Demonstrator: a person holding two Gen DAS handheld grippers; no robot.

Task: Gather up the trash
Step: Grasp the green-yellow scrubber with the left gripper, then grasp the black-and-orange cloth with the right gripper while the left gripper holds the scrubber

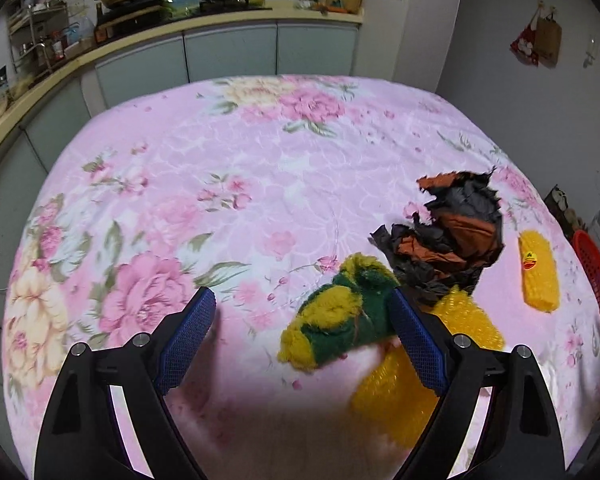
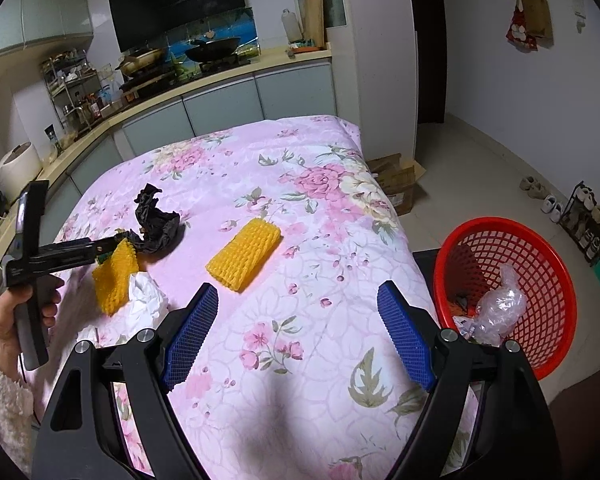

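Note:
On the pink flowered bedspread (image 1: pixel 220 168) lie several bits of trash. A fuzzy green and yellow cloth (image 1: pixel 340 312) sits between the fingers of my open left gripper (image 1: pixel 300 294), close against the right pad. Behind it is a crumpled black and orange bag (image 1: pixel 452 236), with one yellow foam net (image 1: pixel 538 276) to its right and another (image 1: pixel 472 320) under my right finger. In the right wrist view my right gripper (image 2: pixel 298 287) hangs open and empty over the bedspread, short of a yellow foam net (image 2: pixel 244 258). A hand holds the left gripper (image 2: pixel 116 242) by the black bag (image 2: pixel 156 224).
A red mesh basket (image 2: pixel 540 248) stands on the floor right of the bed, with clear plastic wrap (image 2: pixel 500 308) inside. A white crumpled tissue (image 2: pixel 146 304) lies beside the near foam net (image 2: pixel 114 280). A cardboard box (image 2: pixel 396 184) and shoes sit on the floor; kitchen counters run behind.

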